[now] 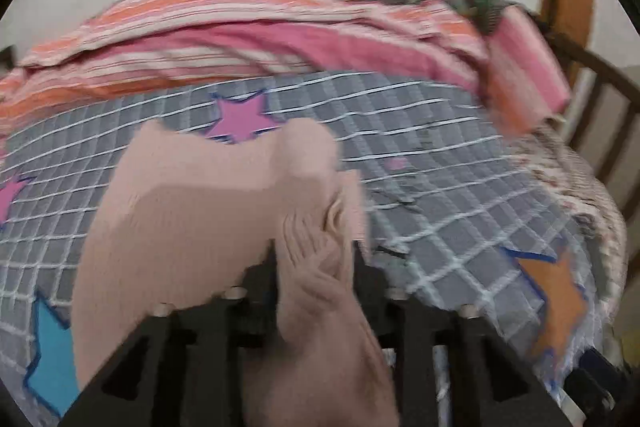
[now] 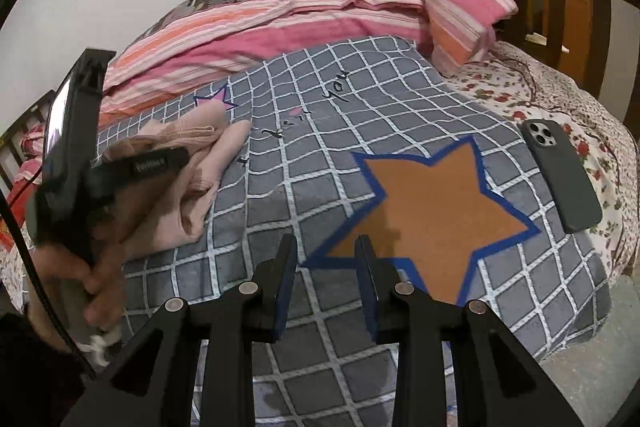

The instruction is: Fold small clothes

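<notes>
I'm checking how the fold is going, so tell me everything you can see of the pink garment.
The pink garment is pale, soft, knit-looking cloth with ribbed bunching where it is pinched. It is small, crumpled and partly doubled over, not laid flat. The left gripper is shut on a gathered fold of it, lifting that part while the rest drapes onto the grey checked blanket, covering part of a pink star. The right gripper is open and apart from it. What kind of garment it is cannot be told.

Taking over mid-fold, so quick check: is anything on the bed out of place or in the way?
One thing: a dark phone lies on the floral sheet, beside the checked blanket's edge, a stray on the folding surface. The pink garment is bunched in the left claw; the right claw is open and empty.
</notes>
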### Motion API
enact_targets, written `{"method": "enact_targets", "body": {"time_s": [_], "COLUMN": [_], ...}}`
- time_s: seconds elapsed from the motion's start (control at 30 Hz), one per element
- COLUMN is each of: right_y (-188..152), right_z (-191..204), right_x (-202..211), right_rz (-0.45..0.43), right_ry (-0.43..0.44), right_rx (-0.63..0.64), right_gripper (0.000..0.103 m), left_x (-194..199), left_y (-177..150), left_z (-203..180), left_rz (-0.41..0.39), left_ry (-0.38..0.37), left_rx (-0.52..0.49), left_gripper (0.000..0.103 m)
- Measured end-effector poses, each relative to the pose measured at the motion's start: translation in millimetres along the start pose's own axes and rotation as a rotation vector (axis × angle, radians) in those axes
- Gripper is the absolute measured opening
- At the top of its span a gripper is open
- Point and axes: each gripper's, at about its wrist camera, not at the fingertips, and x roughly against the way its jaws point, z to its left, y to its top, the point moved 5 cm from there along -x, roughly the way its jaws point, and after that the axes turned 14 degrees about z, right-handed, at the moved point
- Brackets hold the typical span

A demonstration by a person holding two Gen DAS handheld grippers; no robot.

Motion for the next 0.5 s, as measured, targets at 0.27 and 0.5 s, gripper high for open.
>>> {"method": "enact_targets", "body": {"time_s": [0.27, 0.5], "right_y": [34.6, 73.2], "right_z": [42.6, 104.9], "right_x": [-2.5, -19.3], "right_rz": [-0.018, -0.023], "right_ry": [0.148, 0.401], "right_rx": [0.067, 0.066], "right_gripper": [0.038, 0.051], "left_x": [76.5, 80.8], "left_y": [-6.2, -35.2], "left_z": [68.2, 141.7], "left_rz": [-0.073, -0.018], "left_ry": [-0.285, -0.041], "left_rx": [0.078, 0.139], "left_gripper": [0.061, 0.062]}}
